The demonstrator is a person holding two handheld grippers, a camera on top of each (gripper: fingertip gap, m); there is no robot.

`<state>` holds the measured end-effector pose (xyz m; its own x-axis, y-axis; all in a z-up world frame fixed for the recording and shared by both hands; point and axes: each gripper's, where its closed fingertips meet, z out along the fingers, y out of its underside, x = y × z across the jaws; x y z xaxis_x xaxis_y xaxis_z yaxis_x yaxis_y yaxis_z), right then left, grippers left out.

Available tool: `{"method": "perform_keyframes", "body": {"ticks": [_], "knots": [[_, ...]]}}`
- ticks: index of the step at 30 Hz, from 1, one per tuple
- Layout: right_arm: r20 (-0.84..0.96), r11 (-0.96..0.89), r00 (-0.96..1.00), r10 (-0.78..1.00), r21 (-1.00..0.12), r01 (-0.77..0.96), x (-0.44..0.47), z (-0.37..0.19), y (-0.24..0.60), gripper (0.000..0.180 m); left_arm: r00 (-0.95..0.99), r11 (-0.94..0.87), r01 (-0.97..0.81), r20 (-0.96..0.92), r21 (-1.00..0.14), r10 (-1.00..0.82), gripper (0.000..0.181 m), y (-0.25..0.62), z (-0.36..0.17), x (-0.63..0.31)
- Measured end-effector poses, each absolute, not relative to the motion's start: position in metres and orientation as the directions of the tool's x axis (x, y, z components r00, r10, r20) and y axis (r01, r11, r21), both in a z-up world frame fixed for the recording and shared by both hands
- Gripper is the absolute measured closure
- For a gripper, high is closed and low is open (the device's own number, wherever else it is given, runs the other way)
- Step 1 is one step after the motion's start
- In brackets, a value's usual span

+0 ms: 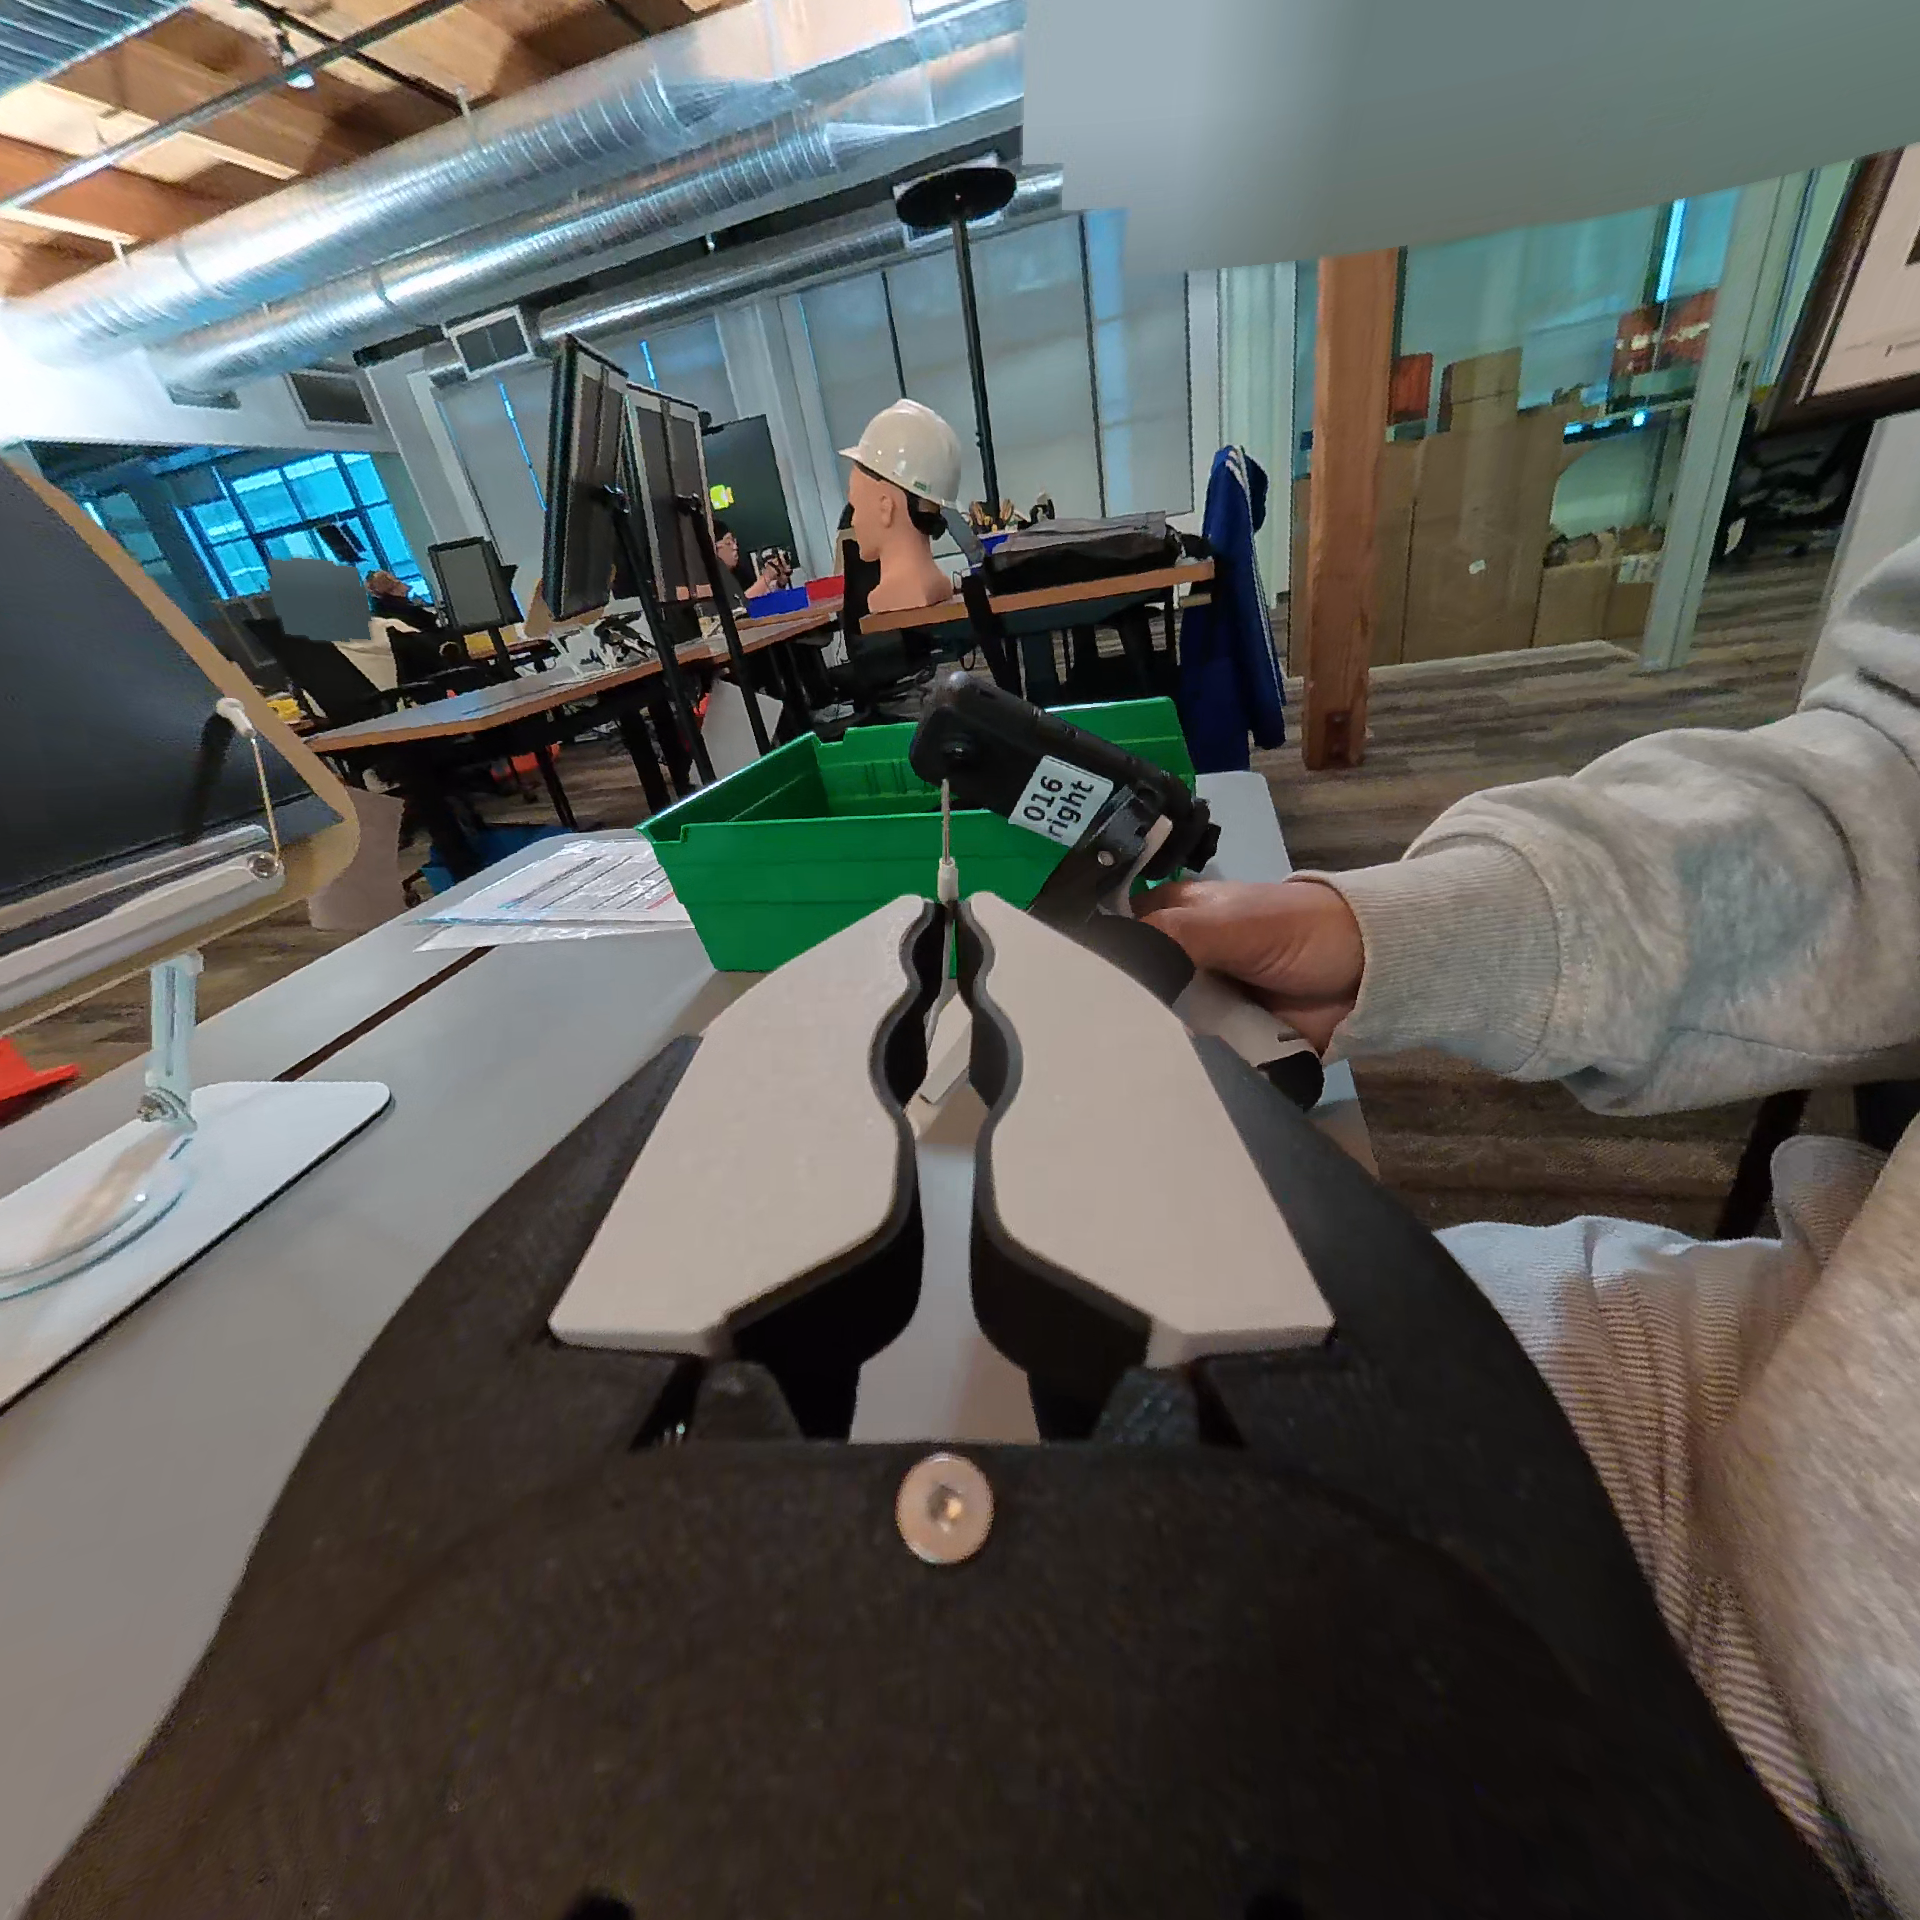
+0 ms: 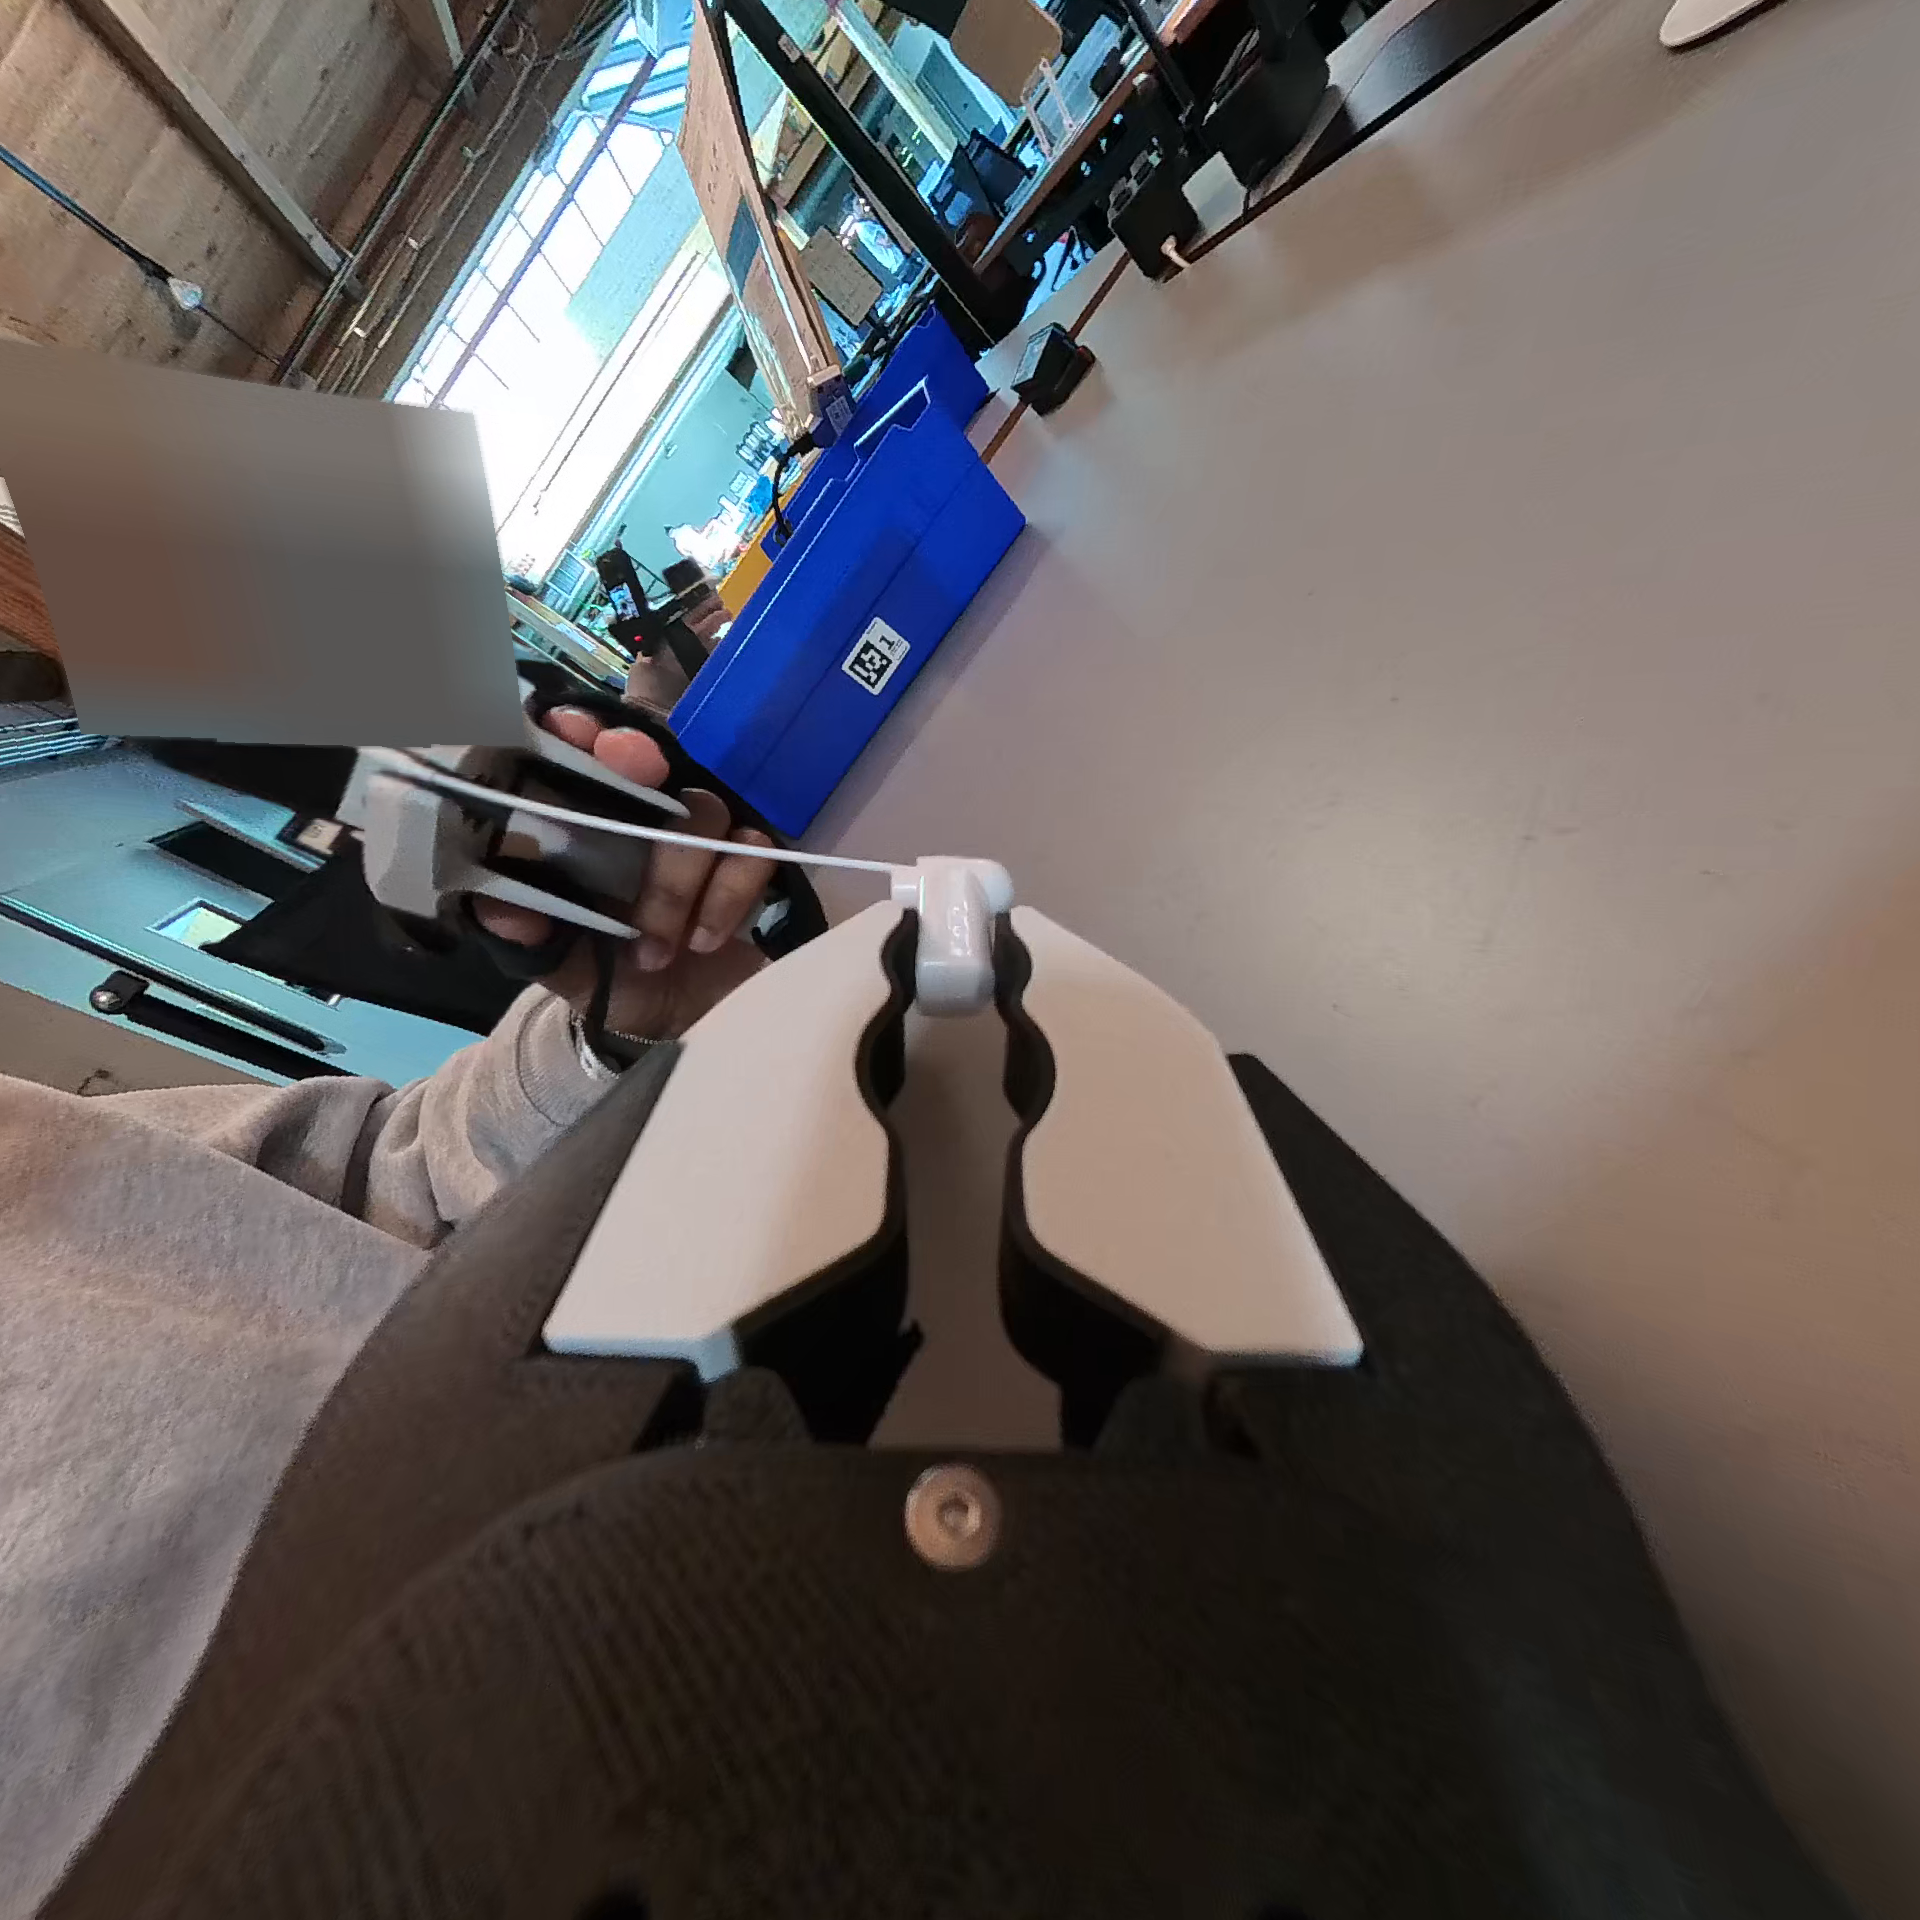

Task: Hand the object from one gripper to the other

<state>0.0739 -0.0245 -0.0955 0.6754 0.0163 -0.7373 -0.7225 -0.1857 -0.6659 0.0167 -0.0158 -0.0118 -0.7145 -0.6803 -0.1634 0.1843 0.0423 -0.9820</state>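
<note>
The object is a thin white cable (image 1: 947,831) that ends in a small white plug block (image 2: 951,940). My right gripper (image 2: 951,935) is shut on the plug block, with both pads pressed on its sides. My left gripper (image 1: 951,914) is shut on the cable itself, which runs out between its fingertips up to the right gripper (image 1: 961,743) just ahead. In the right wrist view the cable (image 2: 769,850) stretches left to the left gripper (image 2: 623,852). Both grippers are held in the air above the grey table (image 2: 1455,727).
A green bin (image 1: 831,862) stands on the table behind the grippers, with a sheet of paper (image 1: 582,894) to its left. A monitor stand (image 1: 156,1143) is at the left. A blue bin (image 2: 862,623) sits on the table. A person's grey sleeves hold both grippers. Across from one pair of fingers to the other is roughly 10 cm.
</note>
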Motion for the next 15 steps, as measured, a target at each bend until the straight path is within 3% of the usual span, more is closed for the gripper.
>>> {"method": "perform_keyframes", "body": {"ticks": [9,15], "knots": [[-0.73,-0.233,0.681,0.054,-0.672,-0.703,0.061,-0.097,-0.019,0.165,-0.749,-0.081,0.144,-0.055,-0.986,-0.66,0.178,-0.009,-0.006,0.018],[-0.709,-0.248,0.701,0.084,-0.696,-0.674,0.053,-0.094,-0.016,0.165,-0.735,-0.031,0.162,-0.099,-0.986,-0.671,0.179,-0.015,-0.012,0.019]]}}
